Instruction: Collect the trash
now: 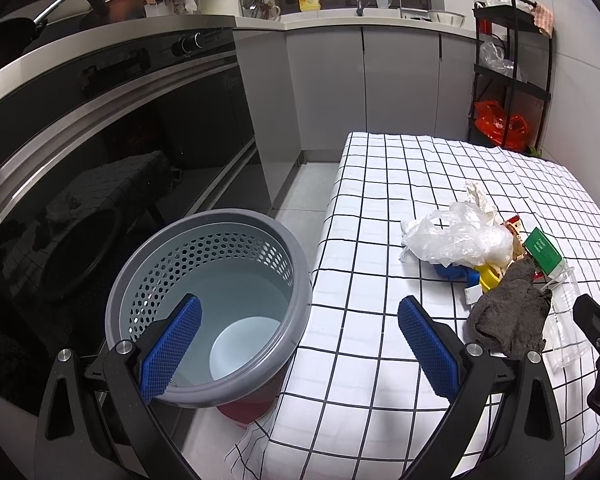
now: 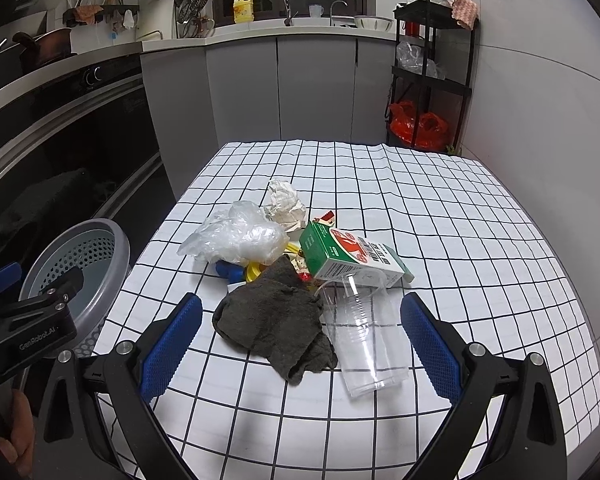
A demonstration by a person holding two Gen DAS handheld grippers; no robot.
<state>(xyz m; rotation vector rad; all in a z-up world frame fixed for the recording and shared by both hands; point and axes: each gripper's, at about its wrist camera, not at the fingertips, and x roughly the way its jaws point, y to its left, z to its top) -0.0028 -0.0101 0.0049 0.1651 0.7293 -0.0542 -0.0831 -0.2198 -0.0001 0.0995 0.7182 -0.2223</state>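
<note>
The grey bin is standing on the floor at 9 o'clock of the counter, touching its edge, probably so trash can be dropped in easily; a white disc is lying at its bottom. The left gripper is hovering over the bin rim, jaws wide open and empty. The trash is lying in one heap: plastic bag, dark cloth, clear cup, green carton. The right gripper is facing it, jaws spread apart, holding nothing.
</note>
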